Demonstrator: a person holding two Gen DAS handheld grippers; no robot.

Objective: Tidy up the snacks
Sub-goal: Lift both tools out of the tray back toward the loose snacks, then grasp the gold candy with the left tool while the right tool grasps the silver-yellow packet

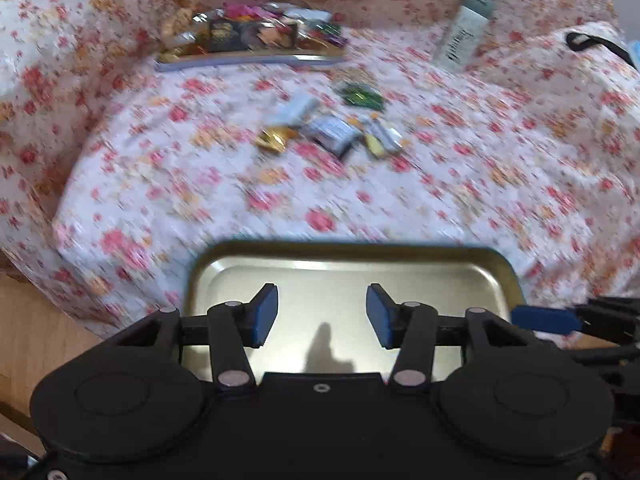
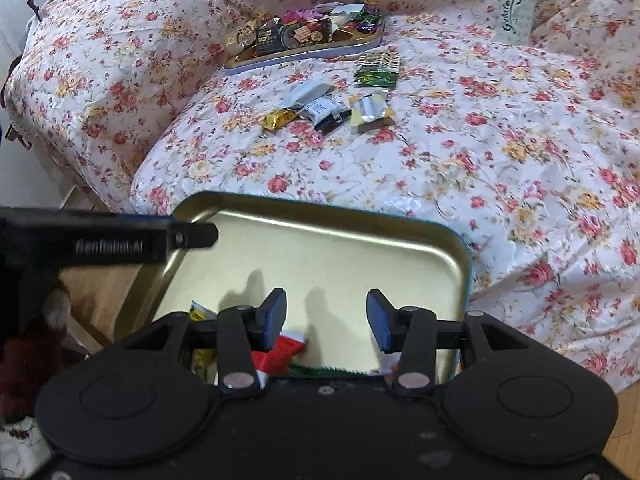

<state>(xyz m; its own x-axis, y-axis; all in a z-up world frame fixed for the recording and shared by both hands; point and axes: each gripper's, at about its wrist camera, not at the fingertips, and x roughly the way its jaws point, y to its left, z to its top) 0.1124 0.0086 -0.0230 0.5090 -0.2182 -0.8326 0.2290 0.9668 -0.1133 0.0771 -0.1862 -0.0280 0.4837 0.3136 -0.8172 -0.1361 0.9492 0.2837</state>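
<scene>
I have both grippers over the gold tin tray (image 2: 320, 240) that sits at the near edge of the flower-print sofa seat (image 2: 480, 168). My left gripper (image 1: 322, 314) has its blue pads parted with nothing between them, only bare tray floor beneath. My right gripper (image 2: 327, 318) is likewise released, fingers apart and empty. Below it, at the tray's near edge, lie a red wrapper (image 2: 286, 350), a yellow packet (image 2: 200, 314) toward the near left corner, and a strip of green that I cannot make out clearly. In the right wrist view the left gripper's black body reaches in over the tray's left rim.

Loose snacks lie mid-seat, well apart from the tray: a gold candy (image 2: 279, 119), a silver packet (image 2: 306, 94), a dark-ended silver sachet (image 2: 326, 114), a crumpled foil piece (image 2: 370, 112) and a green wrapper (image 2: 376, 70). Toward the seat's far edge, against the backrest, a second tray (image 2: 304, 58) is heaped with sweets. A white tube (image 2: 518, 4) leans at the far right corner
</scene>
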